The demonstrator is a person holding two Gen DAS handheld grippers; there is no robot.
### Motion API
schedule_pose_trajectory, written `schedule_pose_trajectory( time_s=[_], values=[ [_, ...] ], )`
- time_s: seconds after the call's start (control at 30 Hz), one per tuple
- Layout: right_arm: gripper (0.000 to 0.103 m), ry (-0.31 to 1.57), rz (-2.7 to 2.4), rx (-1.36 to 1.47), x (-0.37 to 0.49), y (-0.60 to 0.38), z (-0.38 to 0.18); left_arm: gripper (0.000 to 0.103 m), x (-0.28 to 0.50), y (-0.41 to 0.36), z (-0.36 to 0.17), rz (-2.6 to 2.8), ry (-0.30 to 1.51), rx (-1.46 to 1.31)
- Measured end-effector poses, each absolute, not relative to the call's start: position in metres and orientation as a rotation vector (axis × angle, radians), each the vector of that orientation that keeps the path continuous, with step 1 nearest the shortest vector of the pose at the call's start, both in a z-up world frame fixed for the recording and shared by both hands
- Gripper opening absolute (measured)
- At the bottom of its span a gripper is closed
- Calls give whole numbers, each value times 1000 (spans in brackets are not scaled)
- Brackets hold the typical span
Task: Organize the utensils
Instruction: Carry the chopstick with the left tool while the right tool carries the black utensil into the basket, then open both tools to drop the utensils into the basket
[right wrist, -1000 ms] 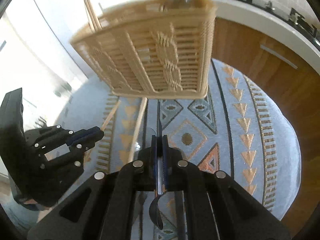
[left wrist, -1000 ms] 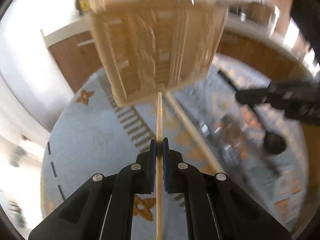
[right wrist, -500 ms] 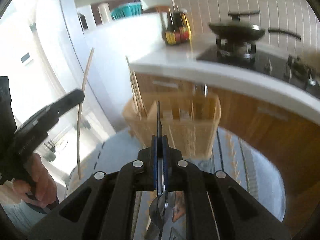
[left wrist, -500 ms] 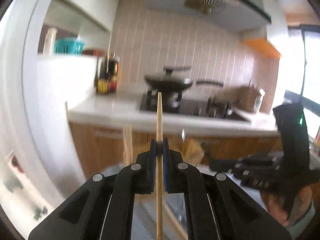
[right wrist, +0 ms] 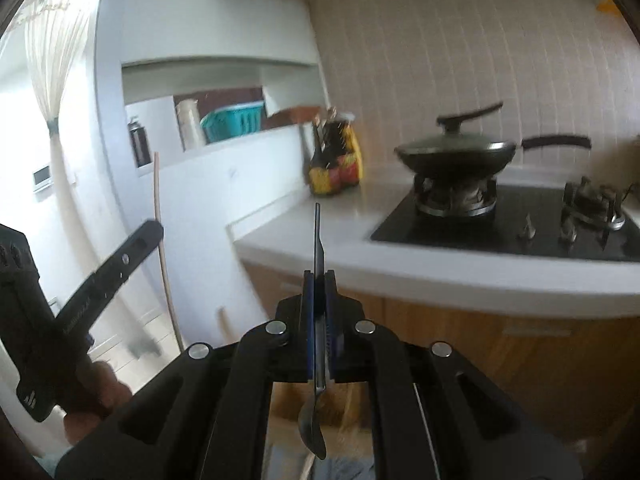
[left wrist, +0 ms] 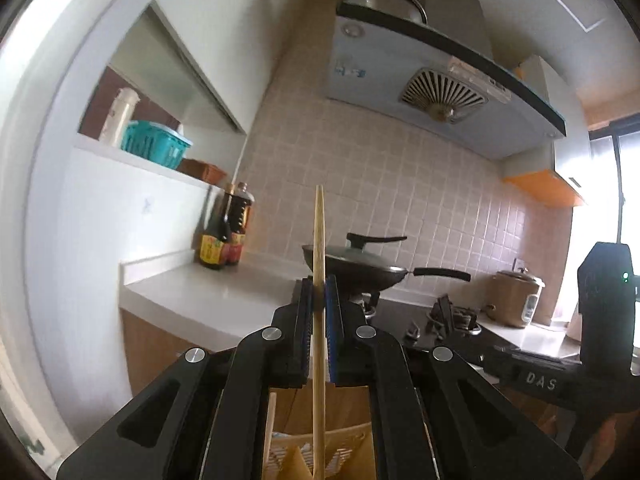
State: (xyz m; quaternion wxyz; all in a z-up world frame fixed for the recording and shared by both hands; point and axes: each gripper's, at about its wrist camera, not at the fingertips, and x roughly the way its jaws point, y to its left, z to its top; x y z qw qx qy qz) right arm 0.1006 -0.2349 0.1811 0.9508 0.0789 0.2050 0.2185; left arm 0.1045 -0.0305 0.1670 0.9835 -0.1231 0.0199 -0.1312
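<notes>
My left gripper point(left wrist: 319, 288) is shut on a wooden chopstick point(left wrist: 319, 248) that stands upright between the blue pads, its tip above the jaws. Below it, the rim of the woven utensil basket point(left wrist: 352, 446) shows between the gripper arms. My right gripper point(right wrist: 319, 280) is shut on a dark metal spoon point(right wrist: 318, 240), handle up and bowl point(right wrist: 312, 428) hanging below the pads. In the right wrist view the left gripper point(right wrist: 154, 230) appears at the left, held by a hand, with the chopstick point(right wrist: 162, 248) upright in it. The right gripper's body point(left wrist: 604, 320) shows at the right of the left wrist view.
A white kitchen counter point(left wrist: 200, 296) lies ahead with two sauce bottles point(left wrist: 226, 236), a lidded black wok point(left wrist: 356, 260) on a gas hob point(right wrist: 520, 224), and a rice cooker point(left wrist: 516, 298). A range hood point(left wrist: 440, 80) hangs above. A teal basket point(left wrist: 154, 144) sits on a wall ledge.
Both grippers have risen and tilted up from the patterned table and basket to face the kitchen counter. The chopstick and the spoon stay clamped; the basket has dropped to the bottom of the views.
</notes>
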Motion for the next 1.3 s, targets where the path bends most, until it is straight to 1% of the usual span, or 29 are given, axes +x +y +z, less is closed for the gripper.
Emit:
schedule_pose_trajectory(
  time_s=[0.17, 0.27, 0.37, 0.53, 0.67, 0.8, 0.83, 0.87, 0.9, 0.93, 1.0, 1.1, 1.23, 1.3],
  values=[
    [3, 362, 398, 113, 116, -229, 153, 4, 112, -46, 149, -142, -39, -161],
    [3, 348, 372, 88, 121, -229, 139, 4, 116, -47, 139, -130, -36, -149],
    [3, 348, 384, 126, 125, -237, 129, 4, 121, -46, 130, -113, -32, -152],
    [3, 331, 376, 134, 127, -240, 115, 4, 136, -45, 113, -113, 23, -164],
    [3, 330, 384, 129, 125, -238, 106, 5, 136, -46, 103, -121, 30, -152],
    [4, 381, 400, 141, 123, -238, 103, 6, 133, -45, 100, -135, 35, -143],
    [4, 386, 402, 147, 123, -239, 104, 10, 132, -44, 100, -143, 39, -136],
    [4, 388, 401, 153, 121, -241, 105, 22, 131, -44, 101, -146, 40, -135],
    [5, 393, 400, 160, 118, -245, 108, 28, 128, -42, 102, -152, 43, -137],
    [7, 400, 402, 163, 116, -248, 110, 38, 125, -39, 104, -157, 45, -142],
    [18, 409, 406, 169, 107, -255, 115, 39, 118, -36, 107, -160, 49, -145],
    [24, 422, 411, 159, 89, -262, 124, 40, 105, -28, 114, -180, 86, -136],
    [27, 466, 421, 131, 57, -270, 141, 41, 85, -11, 126, -242, 163, -170],
    [29, 510, 422, 113, 42, -272, 150, 44, 72, -4, 131, -279, 209, -185]
  ],
)
